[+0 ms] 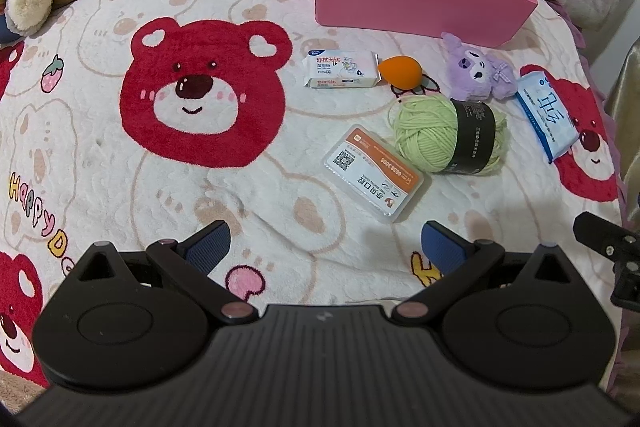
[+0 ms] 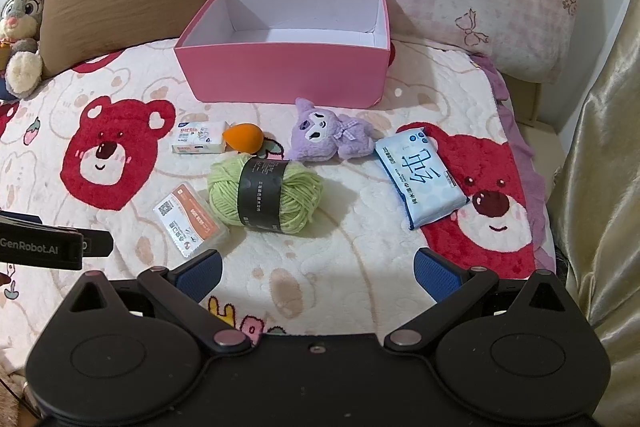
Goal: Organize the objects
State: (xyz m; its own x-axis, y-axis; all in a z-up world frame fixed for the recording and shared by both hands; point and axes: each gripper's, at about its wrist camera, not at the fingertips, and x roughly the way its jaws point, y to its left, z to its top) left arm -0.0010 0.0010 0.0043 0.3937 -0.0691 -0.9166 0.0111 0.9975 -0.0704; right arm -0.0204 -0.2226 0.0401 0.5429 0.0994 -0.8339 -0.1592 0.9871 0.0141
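Both the left hand-held gripper (image 1: 324, 247) and the right hand-held gripper (image 2: 318, 277) hover spread wide and empty above the bear-print blanket (image 1: 100, 147), with the pink box (image 2: 280, 67) empty behind six loose items. The green yarn ball (image 2: 266, 193) touches the orange-labelled plastic case (image 2: 188, 221), so a careless grasp may nudge both. The soft bedding could also let the flat blue wet-wipe pack (image 2: 420, 179) sink and slip from the pads.

A: What was the blanket (image 2: 360, 267) like?
B: Fleecy, quilted cloth. At twelve o'clock, the pink box (image 2: 280, 75) looked like smooth matt card, white inside.
A: And the small things?
B: The yarn ball (image 2: 298, 197) was soft wool in a matt black paper band; the blue wipes pack (image 2: 420, 179) at three o'clock was glossy film; the purple plush (image 2: 320, 135) was fuzzy
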